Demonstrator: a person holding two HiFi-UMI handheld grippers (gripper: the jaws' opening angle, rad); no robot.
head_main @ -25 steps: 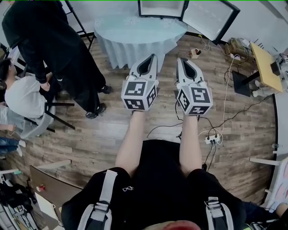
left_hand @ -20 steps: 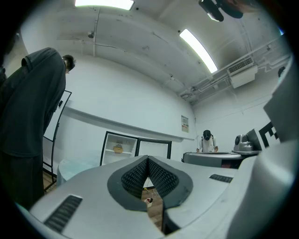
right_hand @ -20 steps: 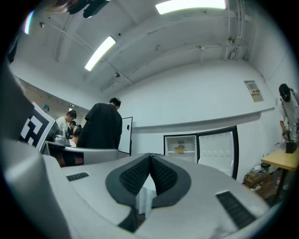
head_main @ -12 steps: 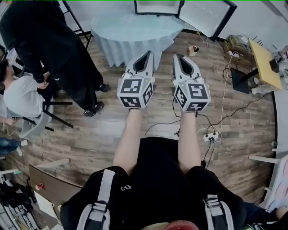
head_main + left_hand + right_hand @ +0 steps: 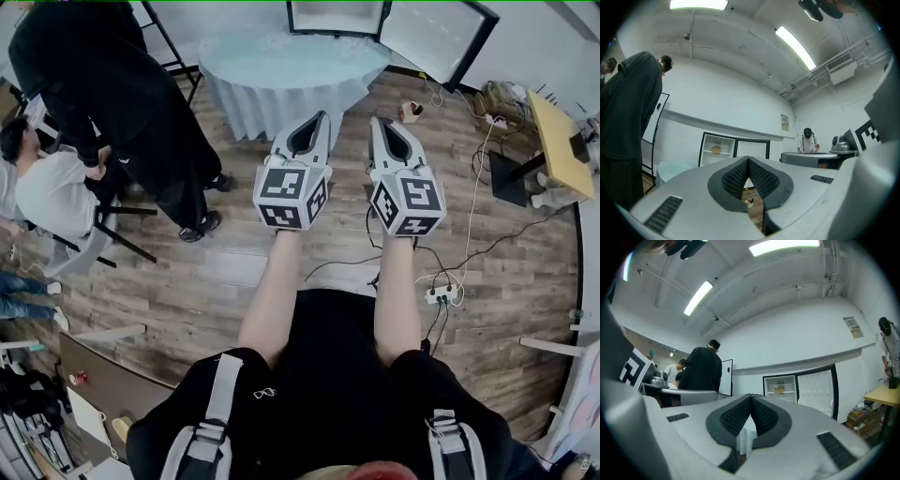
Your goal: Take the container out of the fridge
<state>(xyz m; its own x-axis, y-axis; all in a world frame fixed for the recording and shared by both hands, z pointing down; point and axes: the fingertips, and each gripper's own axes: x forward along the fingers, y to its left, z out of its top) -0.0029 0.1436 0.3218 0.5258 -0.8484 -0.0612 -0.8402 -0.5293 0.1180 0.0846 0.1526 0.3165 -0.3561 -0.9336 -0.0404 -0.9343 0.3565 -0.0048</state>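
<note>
1. The grey left gripper (image 5: 317, 117) and the grey right gripper (image 5: 376, 123) are both closed tight and empty, held forward, likely just for the approach.
2. The small yellowish container (image 5: 779, 390) sits on a shelf inside the open black-framed fridge (image 5: 771, 398), well apart from both.

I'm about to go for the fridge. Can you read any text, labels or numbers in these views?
Nothing can be read.
Wall notice: printed, but too small to read.
Marker cubes: black-and-white square patterns only, no words.
</note>
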